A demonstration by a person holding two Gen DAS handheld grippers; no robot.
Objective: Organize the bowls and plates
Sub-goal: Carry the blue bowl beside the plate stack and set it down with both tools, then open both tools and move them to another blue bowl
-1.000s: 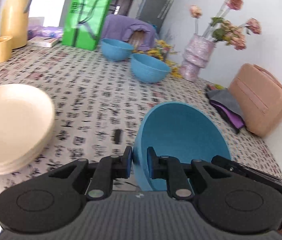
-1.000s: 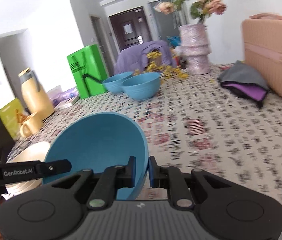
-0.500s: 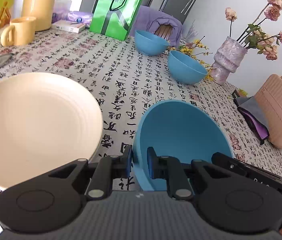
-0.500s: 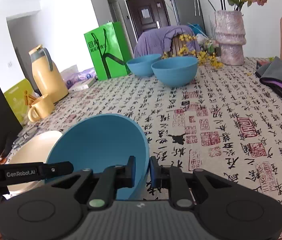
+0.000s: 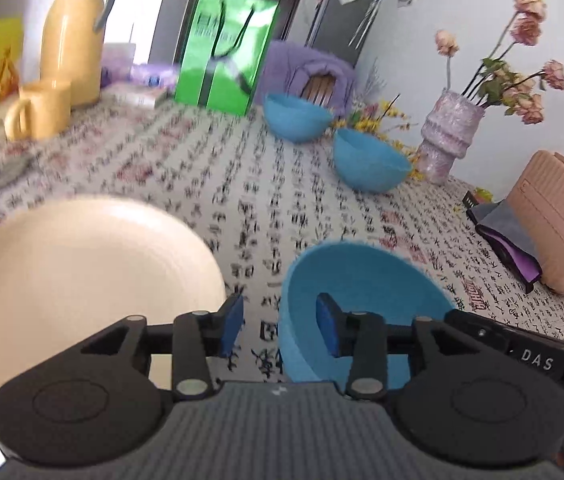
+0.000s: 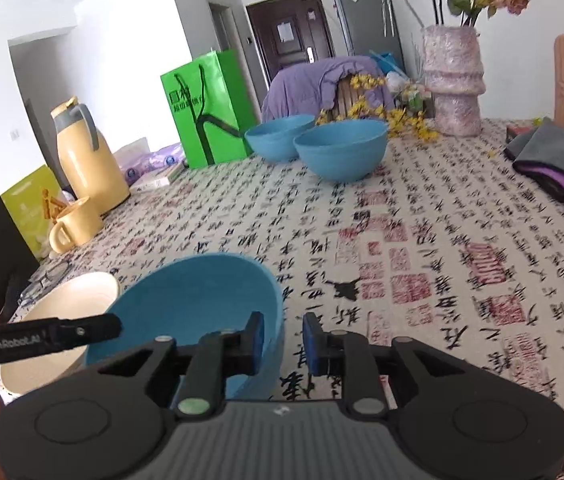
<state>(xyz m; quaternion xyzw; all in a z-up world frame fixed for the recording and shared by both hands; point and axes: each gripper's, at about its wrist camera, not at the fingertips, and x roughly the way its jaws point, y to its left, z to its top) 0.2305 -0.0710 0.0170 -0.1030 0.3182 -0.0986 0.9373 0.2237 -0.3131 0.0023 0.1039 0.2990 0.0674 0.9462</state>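
With both sets of jaws just opened and gripping nothing, your left gripper point(image 5: 279, 330) and right gripper point(image 6: 282, 343) straddle opposite rims of the near blue bowl point(image 5: 366, 300), which rests on the tablecloth point(image 6: 422, 248) beside the cream plates point(image 5: 82, 272).

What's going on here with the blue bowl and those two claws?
A person holds a claw in each hand at a blue bowl beside the cream plates on the table. The left claw and right claw straddle opposite sides of its rim, and both have just been opening, so their pads are off the wall. Two more blue bowls wait further back.
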